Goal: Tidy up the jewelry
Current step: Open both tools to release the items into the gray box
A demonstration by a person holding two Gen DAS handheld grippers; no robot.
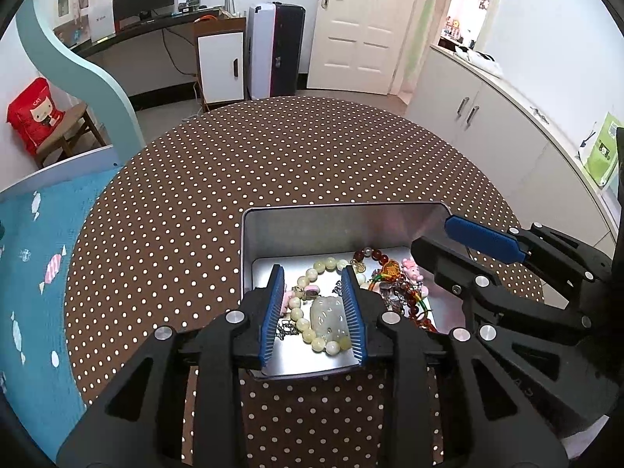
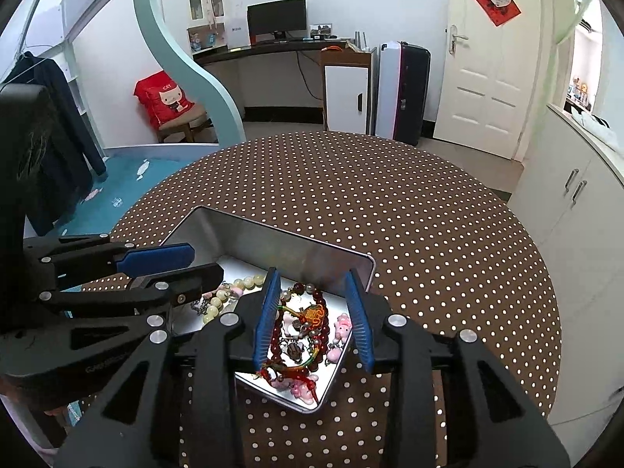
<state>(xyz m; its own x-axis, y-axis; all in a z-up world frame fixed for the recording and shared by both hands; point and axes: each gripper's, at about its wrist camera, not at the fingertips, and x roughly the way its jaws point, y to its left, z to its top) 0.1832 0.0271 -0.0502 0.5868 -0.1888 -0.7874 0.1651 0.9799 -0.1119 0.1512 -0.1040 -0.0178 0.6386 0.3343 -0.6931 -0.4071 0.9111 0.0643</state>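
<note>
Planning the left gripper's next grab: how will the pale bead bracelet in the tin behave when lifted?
The pale bead bracelet is a strung loop, so it will likely droop. Its round, glossy beads may slip between the pads. It lies against a chain and the jade pendant, so it might drag them.

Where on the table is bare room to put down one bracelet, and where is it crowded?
The dotted tablecloth beyond the tin, toward the door, is bare, as is the cloth on either side. Inside the tin is crowded: pale beads, red beads, and both open grippers hover there.

home bedroom | bunk bed | desk monitor | polka-dot table
</note>
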